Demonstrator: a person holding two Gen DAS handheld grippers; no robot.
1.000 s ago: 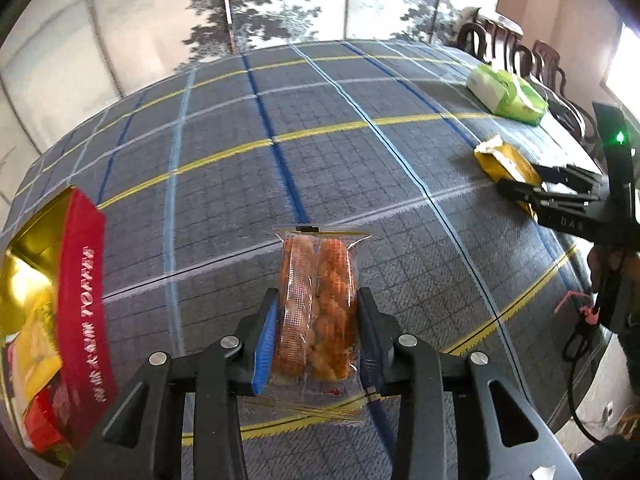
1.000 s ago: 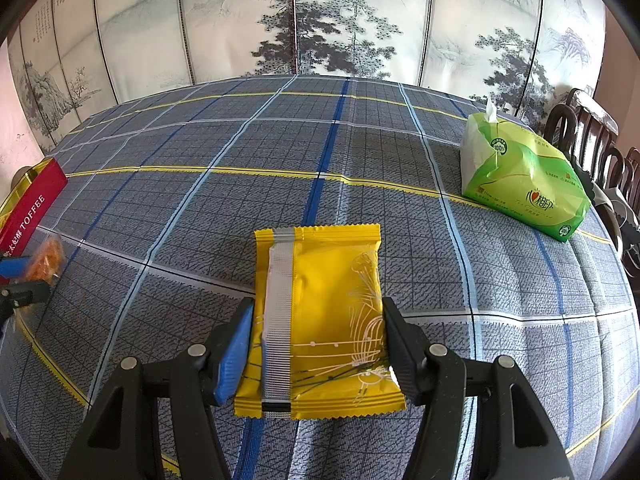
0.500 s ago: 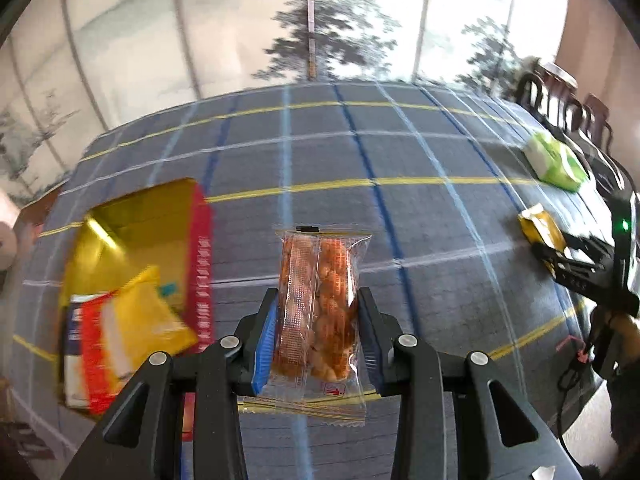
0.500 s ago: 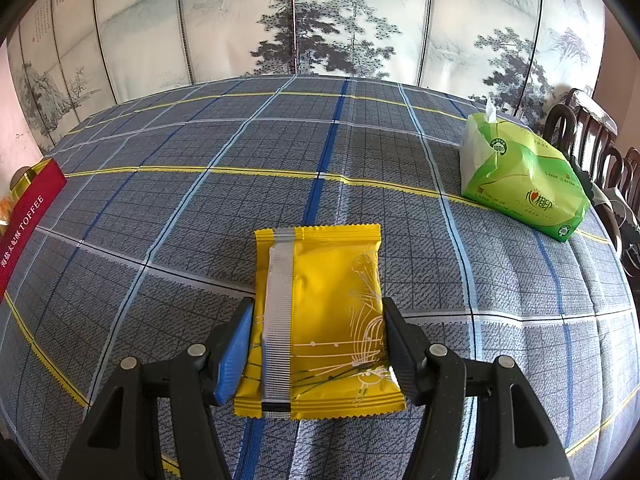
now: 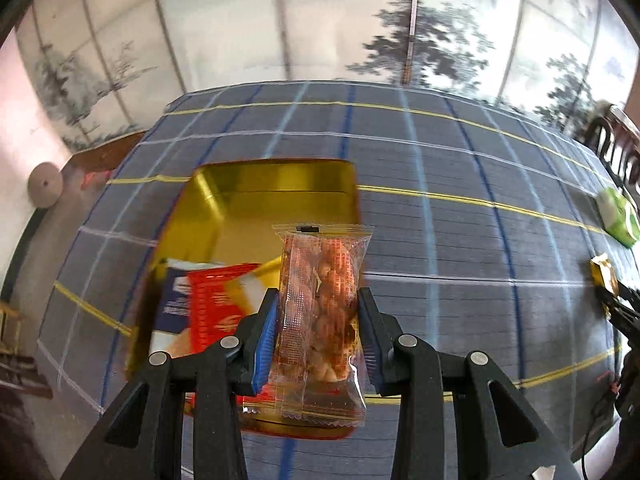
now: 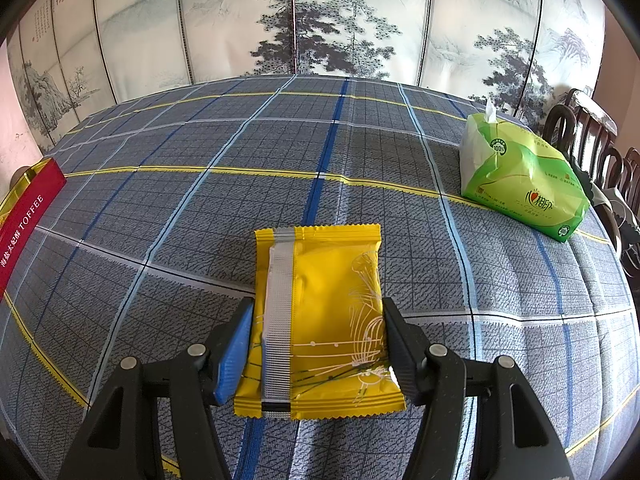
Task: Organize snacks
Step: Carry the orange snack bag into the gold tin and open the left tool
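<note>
Clear peanut packet (image 5: pixel 322 312) clamped in left gripper (image 5: pixel 318 332) above gold tin (image 5: pixel 256 208).

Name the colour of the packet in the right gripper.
Yellow, with a silver seam strip; right wrist view.

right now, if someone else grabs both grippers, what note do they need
Left gripper: shut on the clear packet of orange snacks, held above the open gold-lined tin with red sides.
Right gripper: shut on the yellow foil packet with a silver seam, low over the checked blue-grey tablecloth.
Done: a red packet and a blue-and-white one already lie in the tin.
Left: drop the clear packet in, then bring the yellow one over. The green tissue pack is no snack; probably leave it.
</note>
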